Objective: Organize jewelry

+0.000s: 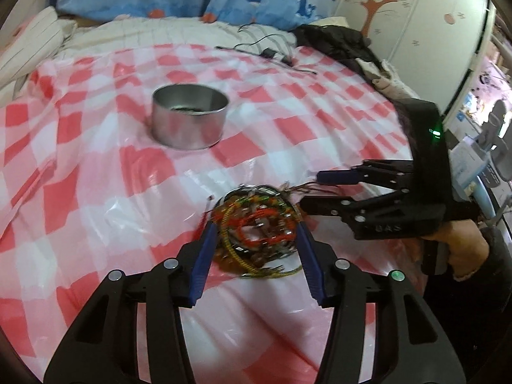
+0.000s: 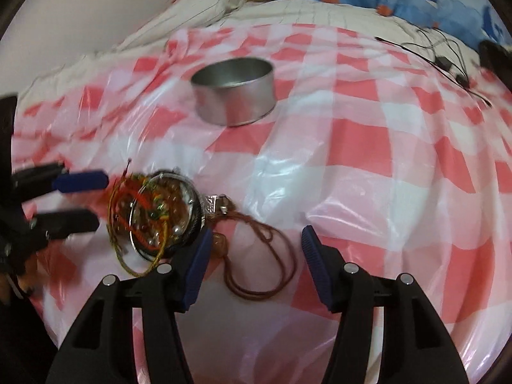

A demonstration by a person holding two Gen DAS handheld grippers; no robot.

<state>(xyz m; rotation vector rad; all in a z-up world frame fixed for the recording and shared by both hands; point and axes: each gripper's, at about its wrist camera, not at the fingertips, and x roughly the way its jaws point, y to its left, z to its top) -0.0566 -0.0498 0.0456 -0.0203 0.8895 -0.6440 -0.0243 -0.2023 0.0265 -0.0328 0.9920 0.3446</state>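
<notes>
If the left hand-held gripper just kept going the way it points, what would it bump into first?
Probably the jewelry pile: it lies right between the left hand-held gripper fingers, on the checked sheet. The tin sits farther off, up and to the left.

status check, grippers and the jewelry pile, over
Left gripper open, straddling jewelry pile, pads not pressing. Right gripper open, empty, over brown cord necklace. Metal tin beyond, path clear.
</notes>
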